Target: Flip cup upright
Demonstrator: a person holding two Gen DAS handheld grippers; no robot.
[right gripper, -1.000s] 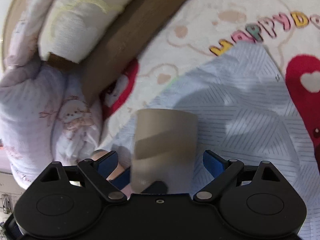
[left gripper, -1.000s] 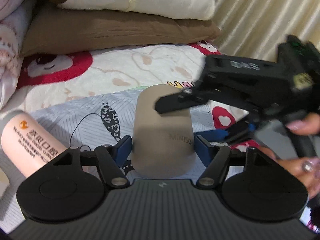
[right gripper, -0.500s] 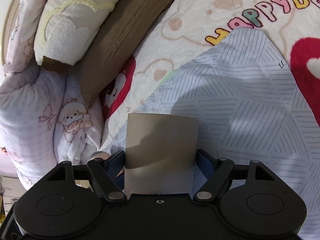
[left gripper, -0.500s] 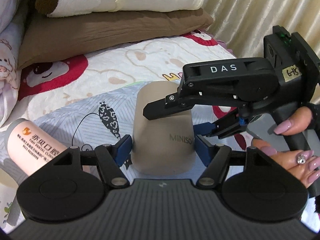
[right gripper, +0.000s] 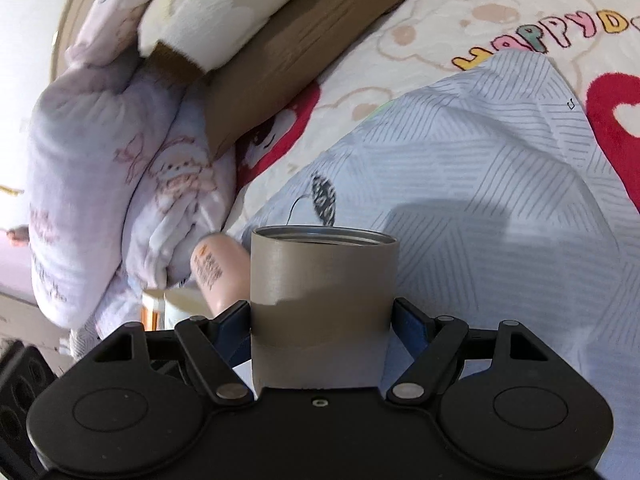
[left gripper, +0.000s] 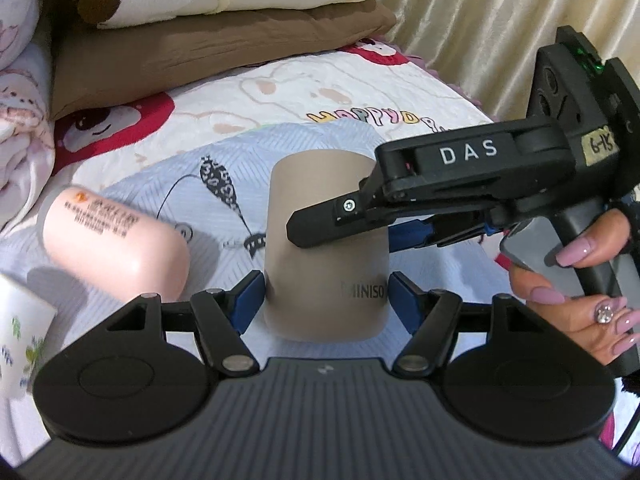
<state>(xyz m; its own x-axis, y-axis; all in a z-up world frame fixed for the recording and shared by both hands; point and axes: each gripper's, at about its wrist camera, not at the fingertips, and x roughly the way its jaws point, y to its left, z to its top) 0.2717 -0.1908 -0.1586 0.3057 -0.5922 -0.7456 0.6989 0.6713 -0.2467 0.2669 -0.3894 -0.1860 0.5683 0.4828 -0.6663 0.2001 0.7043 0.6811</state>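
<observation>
The cup sits on the striped cloth, its long axis pointing away between the narrow fingers of both the left gripper and the right gripper, which flank its sides.

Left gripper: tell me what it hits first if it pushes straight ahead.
The tan cup already sits between the left gripper fingers, so it meets the cup at once. The right gripper clamps it too.
</observation>
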